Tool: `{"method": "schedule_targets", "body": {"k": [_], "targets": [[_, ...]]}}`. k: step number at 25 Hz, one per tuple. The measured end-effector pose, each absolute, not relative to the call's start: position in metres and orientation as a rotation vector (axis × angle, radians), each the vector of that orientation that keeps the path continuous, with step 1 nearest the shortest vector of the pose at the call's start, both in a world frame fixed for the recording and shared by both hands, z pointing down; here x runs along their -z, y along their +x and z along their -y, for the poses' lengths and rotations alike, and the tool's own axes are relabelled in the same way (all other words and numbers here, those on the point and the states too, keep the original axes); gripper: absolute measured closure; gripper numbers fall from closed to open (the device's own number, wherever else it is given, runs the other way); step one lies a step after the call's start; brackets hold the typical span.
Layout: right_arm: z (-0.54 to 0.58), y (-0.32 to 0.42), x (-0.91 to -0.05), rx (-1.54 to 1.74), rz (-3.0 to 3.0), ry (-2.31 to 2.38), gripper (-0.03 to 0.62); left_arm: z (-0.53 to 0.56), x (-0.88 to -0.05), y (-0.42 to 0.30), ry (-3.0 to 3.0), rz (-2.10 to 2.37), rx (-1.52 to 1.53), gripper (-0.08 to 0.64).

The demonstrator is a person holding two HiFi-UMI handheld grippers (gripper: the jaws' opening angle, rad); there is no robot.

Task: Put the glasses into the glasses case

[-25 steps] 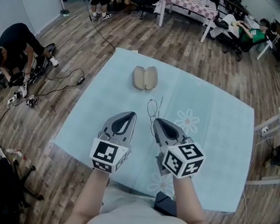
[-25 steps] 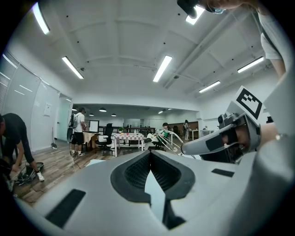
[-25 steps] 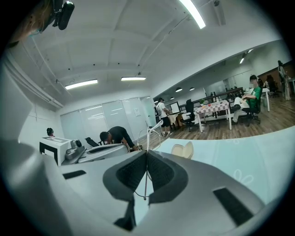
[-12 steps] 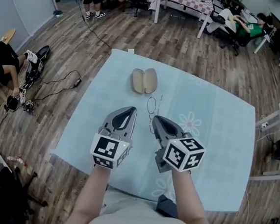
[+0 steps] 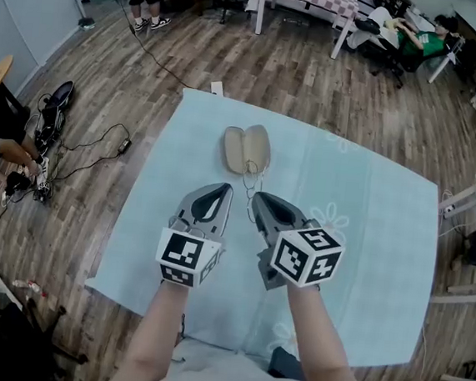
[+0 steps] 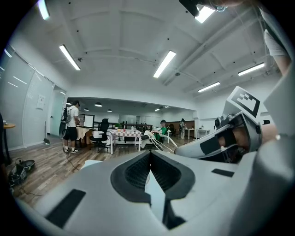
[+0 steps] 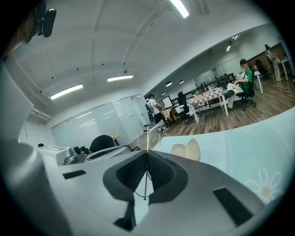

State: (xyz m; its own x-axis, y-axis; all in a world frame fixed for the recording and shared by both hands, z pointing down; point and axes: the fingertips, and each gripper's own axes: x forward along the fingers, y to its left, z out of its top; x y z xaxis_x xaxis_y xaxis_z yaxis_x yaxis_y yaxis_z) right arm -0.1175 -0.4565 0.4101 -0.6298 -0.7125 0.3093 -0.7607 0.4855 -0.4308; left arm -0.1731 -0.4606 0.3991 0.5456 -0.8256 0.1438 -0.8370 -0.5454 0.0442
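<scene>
Here, glasses case [image 5: 246, 149] lies open; right gripper [image 5: 259, 199] pinches glasses [image 7: 146, 137].

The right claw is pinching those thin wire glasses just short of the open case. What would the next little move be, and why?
Probably ease the right claw forward and slightly down until the glasses hang over the glasses case. The claw is shut on the thin frame, and the case lies open on the table just ahead, with nothing visible in between.

Open glasses case [image 5: 246, 150] on table [image 5: 370, 215], glasses [image 5: 254, 181] near
</scene>
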Motion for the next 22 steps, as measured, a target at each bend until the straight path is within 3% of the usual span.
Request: {"method": "schedule_targets", "body": {"k": [22], "targets": [[0.569, -0.136, -0.475, -0.912, 2.491, 1.351, 0.58, 0.56, -0.44, -0.184, 2.628, 1.412, -0.171, 0.551]]}}
